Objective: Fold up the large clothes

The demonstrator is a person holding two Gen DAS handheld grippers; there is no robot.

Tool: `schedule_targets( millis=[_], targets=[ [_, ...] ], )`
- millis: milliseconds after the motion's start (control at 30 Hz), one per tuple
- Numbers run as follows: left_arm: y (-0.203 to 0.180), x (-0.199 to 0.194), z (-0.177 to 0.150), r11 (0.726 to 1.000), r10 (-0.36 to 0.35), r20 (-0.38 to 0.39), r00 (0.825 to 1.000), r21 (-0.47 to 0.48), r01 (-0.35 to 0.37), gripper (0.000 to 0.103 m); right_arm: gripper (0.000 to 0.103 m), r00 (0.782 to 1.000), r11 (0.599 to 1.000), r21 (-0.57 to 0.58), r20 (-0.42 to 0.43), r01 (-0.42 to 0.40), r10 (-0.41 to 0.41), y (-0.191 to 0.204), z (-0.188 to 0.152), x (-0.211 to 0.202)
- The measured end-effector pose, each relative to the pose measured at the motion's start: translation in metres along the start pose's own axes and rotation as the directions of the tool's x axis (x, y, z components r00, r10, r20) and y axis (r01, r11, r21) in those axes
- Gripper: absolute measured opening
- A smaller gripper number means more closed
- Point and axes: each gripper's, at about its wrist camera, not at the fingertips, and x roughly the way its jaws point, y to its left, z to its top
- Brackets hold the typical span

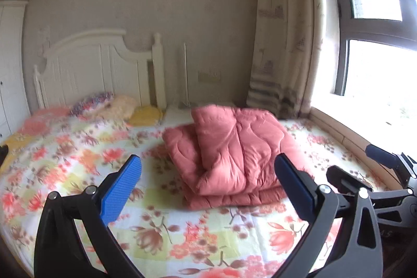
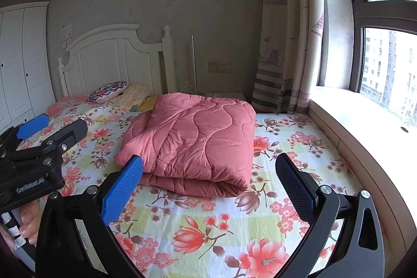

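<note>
A: Left gripper [image 1: 208, 189], entry?
B: Black angular frame, silver round-headed screws at the finger joints. Two fingers, each faced with a blue pad [image 1: 122, 189] of fine cross-hatched texture. White lettering on the body, seen from the right wrist camera.

A: Right gripper [image 2: 209, 189]?
B: Same make: black frame, triangular cut-outs in the side struts, silver screws, blue textured pads [image 2: 122, 190].

A: Person?
B: A hand [image 2: 24, 223] at the handle, beside white labelled strips; print unreadable.

left wrist: above bed [image 1: 78, 160], faces headboard [image 1: 99, 64] | right wrist: same, further right
</note>
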Motion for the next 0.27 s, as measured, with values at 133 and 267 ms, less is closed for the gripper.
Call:
schedule_targets(
  millis=[133, 267],
  targets=[
    [0.025, 0.045, 0.005, 1.000, 0.000, -0.086, 0.996, 0.015, 0.001, 0.101, 0.098, 0.999, 1.000, 0.008, -0.023, 0.026, -0.026, -0.025, 0.007, 0.014],
    [0.141, 0.110, 0.025, 0.980, 0.186, -0.177, 0.966, -0.032, -0.195, 0.101, 0.098, 0.968, 0.970, -0.027, -0.063, 0.242, -0.243, -0.107, 0.033, 0.031]
  ],
)
